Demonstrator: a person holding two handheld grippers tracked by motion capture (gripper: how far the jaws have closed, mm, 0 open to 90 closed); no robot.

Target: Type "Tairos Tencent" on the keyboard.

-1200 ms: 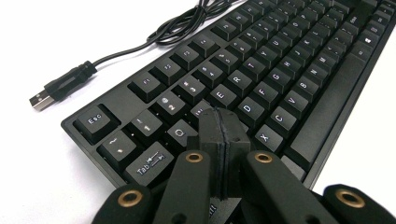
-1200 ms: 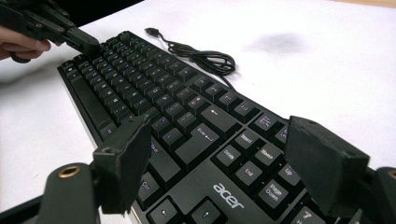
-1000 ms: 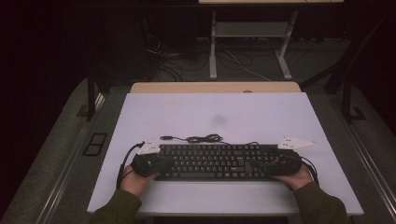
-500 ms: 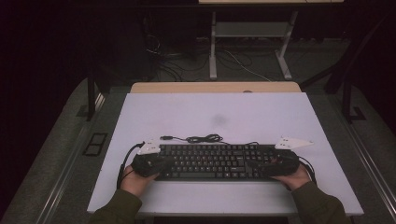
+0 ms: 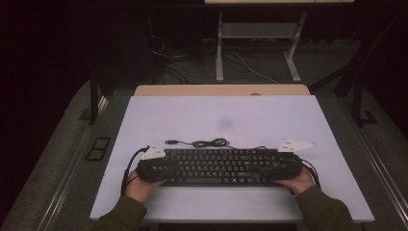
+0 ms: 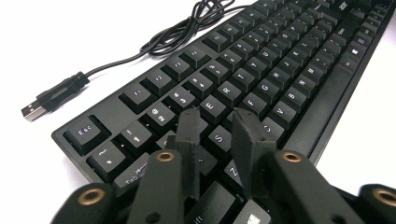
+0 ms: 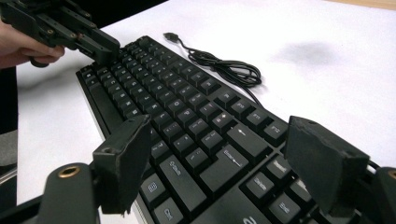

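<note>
keyboard [image 5: 219, 166] lower centre of table [image 5: 159, 115] | left gripper [image 6: 217, 123] view: jaws just opening, narrow gap above keys, holding nothing; USB plug [image 6: 35, 109] at left | right gripper [image 7: 219, 163] view: jaws wide, straddling keyboard's end | keyboard unmoved since earlier

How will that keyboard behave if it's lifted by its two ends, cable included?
The keyboard is a long, flat slab, so it probably stays stiff and lifts level. Its smooth, dark edges may slip in narrow jaws. The loose cable, coiled on the table behind it, is floppy and would likely trail or drag.
</note>
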